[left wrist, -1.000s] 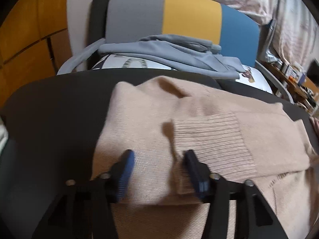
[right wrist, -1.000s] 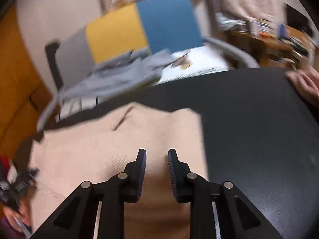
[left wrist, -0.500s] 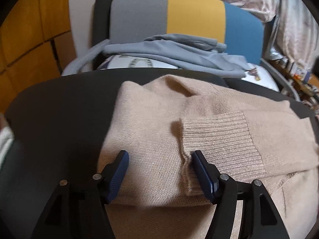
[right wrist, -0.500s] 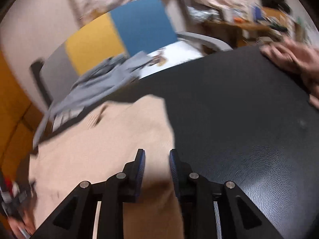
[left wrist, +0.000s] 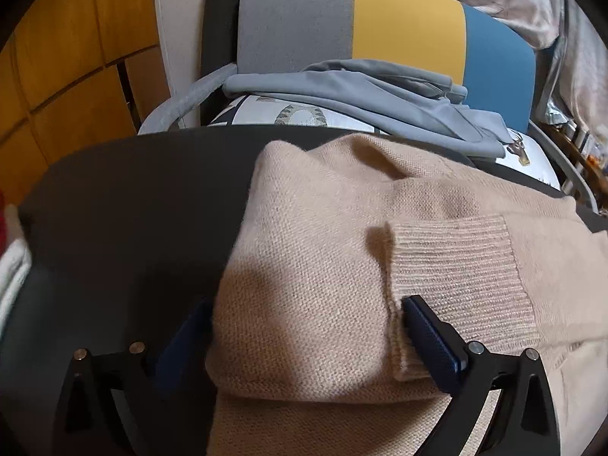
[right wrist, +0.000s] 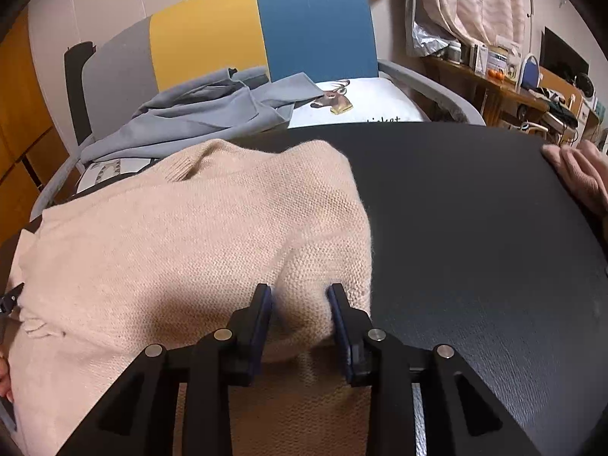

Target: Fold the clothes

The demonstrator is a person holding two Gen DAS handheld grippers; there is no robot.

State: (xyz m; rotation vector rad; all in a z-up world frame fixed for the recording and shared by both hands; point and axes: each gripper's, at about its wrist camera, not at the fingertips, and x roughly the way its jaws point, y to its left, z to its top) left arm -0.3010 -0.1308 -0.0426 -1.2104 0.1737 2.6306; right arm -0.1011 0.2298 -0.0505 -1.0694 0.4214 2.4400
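– What changed just now?

– My left gripper (left wrist: 304, 338) spread wide and now sits around the fold of the soft beige knitted sweater (left wrist: 342, 266) on the dark round table (left wrist: 125, 197). My right gripper (right wrist: 300, 304) opened too, with a bump of sweater between its fingers.

– So?

– I think both are ready to pinch and fold again.
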